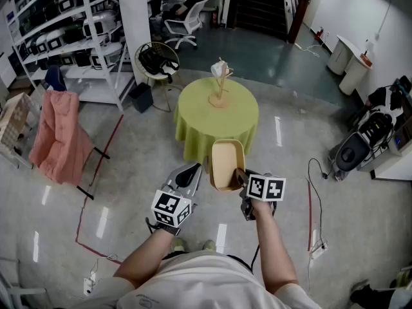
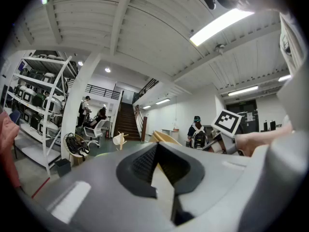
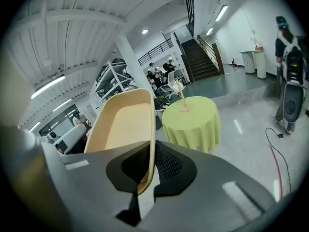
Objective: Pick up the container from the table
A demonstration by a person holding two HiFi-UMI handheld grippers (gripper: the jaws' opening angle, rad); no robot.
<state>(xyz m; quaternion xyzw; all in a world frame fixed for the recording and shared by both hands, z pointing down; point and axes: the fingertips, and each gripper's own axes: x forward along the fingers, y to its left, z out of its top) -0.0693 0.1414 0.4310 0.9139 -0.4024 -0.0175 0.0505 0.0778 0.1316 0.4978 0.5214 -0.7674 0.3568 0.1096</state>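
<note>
Already the pick-up looks all but done. Nearest the person, the right claw (image 1: 241, 177) is clamped on the rim of the tan oval container (image 1: 226, 163), which hangs in the air on the person's side of the round green-clothed table (image 1: 193, 121), clear of its top and over the bare floor. In the right gripper view the rim runs straight between the jaws, with the container's hollow facing left. The left claw (image 1: 187, 174), also short of the table and just left of the container, has its jaws together with nothing in them. On the table stands only a small wooden stand (image 1: 220, 85) bearing something pale. Beyond the table are a wire chair (image 1: 158, 60) holding a dark bag, and shelving (image 1: 71, 37). The next move likely calls for a steady hold, since a one-edge grip may let the container tilt.
</note>
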